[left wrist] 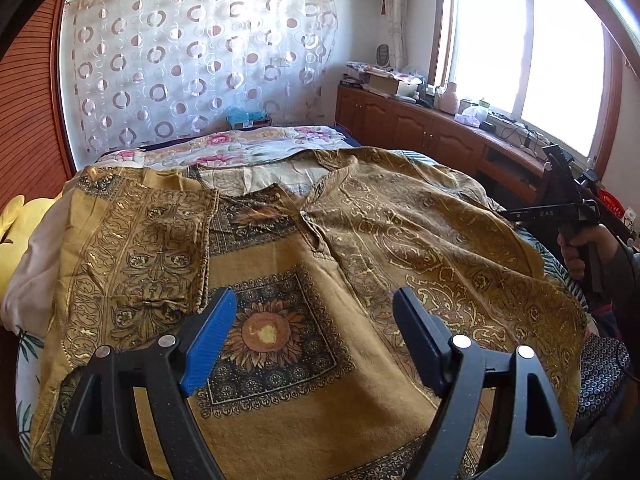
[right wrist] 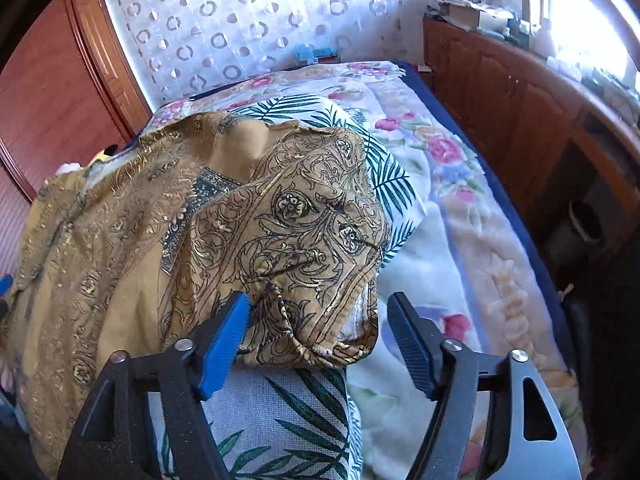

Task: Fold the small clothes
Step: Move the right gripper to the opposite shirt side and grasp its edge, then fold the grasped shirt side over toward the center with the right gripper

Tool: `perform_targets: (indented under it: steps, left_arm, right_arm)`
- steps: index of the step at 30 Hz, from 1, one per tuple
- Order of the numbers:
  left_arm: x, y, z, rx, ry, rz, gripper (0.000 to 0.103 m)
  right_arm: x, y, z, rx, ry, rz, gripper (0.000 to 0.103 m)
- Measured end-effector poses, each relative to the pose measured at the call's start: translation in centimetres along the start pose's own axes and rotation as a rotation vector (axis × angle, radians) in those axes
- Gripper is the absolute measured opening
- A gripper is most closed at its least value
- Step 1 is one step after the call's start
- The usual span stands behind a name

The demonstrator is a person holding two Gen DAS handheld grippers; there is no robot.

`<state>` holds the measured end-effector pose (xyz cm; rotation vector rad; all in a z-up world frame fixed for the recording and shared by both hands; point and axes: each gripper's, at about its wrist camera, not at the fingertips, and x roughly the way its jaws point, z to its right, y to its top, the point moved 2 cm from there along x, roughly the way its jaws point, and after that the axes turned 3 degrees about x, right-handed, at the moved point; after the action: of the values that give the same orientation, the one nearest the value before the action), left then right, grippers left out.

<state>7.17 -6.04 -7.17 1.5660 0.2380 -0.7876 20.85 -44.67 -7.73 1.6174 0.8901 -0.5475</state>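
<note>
Mustard-gold patterned shirt (left wrist: 304,240) lies spread across bed, front up, sunflower square panel at centre, one sleeve (left wrist: 148,236) folded inward over body; leaf-print cloth (right wrist: 288,412) under it, floral blanket (right wrist: 440,160) beyond. Left gripper (left wrist: 312,332) hovers above sunflower panel, jaws wide apart, holding nothing. Right gripper (right wrist: 316,340) at shirt's other sleeve (right wrist: 316,240), jaws apart; blue pad (right wrist: 224,344) meets bunched sleeve end, opposite pad clear of fabric. Hand (left wrist: 576,252) grips right tool's handle at bed edge
</note>
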Motion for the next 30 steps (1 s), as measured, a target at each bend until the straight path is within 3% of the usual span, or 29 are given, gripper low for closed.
perform_targets:
  steps: [3,5,7,8,13,19,24,30]
  left_arm:
    - [0.0,-0.1,0.1,0.001,-0.001,-0.002,0.081]
    - [0.1,-0.1,0.1,-0.001,-0.002,-0.003,0.081]
    - [0.1,-0.3,0.1,-0.005,-0.001,-0.005,0.081]
    - [0.2,-0.4,0.0,-0.007,-0.001,-0.006,0.081]
    - [0.0,-0.5,-0.1,-0.018,0.0,-0.004,0.081]
    - [-0.3,-0.6,-0.3,-0.024,0.004,0.003,0.081]
    - [-0.6,-0.5,-0.5,-0.033,0.011,0.011,0.081]
    - [-1.2,-0.4,-0.8,-0.046,0.021,0.03,0.081]
  right_arm:
    - [-0.4,-0.3,-0.5,-0.007,0.044,0.001,0.042]
    - [-1.0,-0.5,-0.9,-0.057,-0.017,0.017,0.034]
    - [-1.1,-0.6,-1.4,-0.114,-0.091,0.031,0.013]
    - [-1.4,-0.7,-1.8,-0.135,-0.103,0.039,0.01]
    - [-3.6,0.1,-3.8,-0.202,-0.127,0.138,0.009]
    - [-6.2,0.2,-9.2,-0.295,-0.032,0.22,0.009]
    - [-5.6,-1.8,-13.2,-0.386,0.058,0.182,0.009]
    - [-2.9,-5.1,-14.7,-0.428,0.098,0.082,0.01]
